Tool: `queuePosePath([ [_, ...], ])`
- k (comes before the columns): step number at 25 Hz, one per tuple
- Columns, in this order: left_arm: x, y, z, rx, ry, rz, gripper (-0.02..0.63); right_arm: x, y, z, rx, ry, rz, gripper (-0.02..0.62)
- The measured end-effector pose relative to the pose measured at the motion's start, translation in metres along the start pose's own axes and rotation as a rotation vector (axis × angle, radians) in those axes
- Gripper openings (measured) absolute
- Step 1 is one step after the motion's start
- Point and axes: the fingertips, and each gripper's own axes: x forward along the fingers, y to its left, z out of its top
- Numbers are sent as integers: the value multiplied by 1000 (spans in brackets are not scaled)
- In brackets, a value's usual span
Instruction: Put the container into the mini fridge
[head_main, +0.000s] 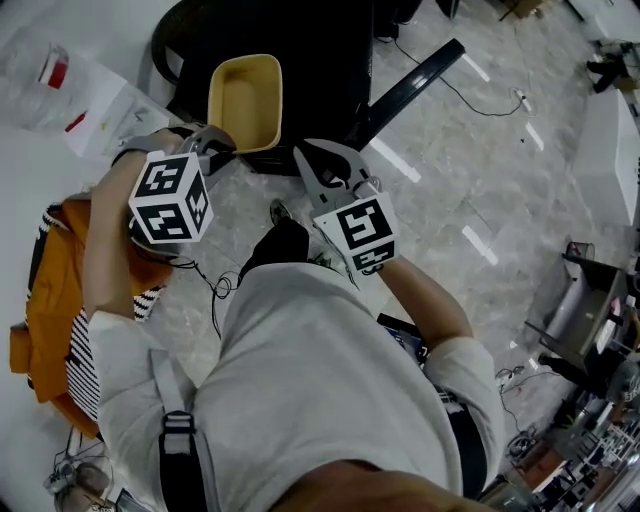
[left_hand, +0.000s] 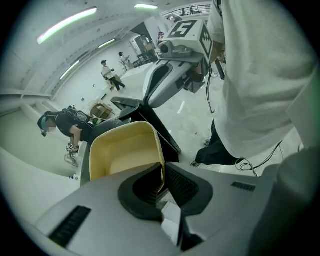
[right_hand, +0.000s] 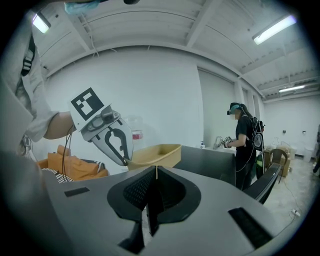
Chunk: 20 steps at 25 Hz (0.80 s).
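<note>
Between left tool (left_hand: 163, 176) jaws, container (left_hand: 125, 150) rim, clamped

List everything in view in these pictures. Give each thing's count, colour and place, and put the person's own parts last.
container: one, pale yellow, empty, held by its near rim over the mini fridge.
mini fridge: one, black, on the floor ahead of the person.
orange cloth: one, orange, at the person's left.
plastic bag: one, clear with red print, on the white surface at far left.
other people: at least three, dark or light clothes, far back in the room.
left tool: one, grey with a black-and-white marker cube, shut on the container's rim.
right tool: one, same colours, shut and empty, beside the container.
</note>
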Motion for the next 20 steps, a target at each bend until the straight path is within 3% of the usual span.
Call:
queuePosePath([
  [9,5,-55,21,-6,8,8,32,-40,15,-30,10,-26,-44,38],
  [20,51,-102,26,-17,-2,33,32,-49,24,-91,105,-3,-100,40],
])
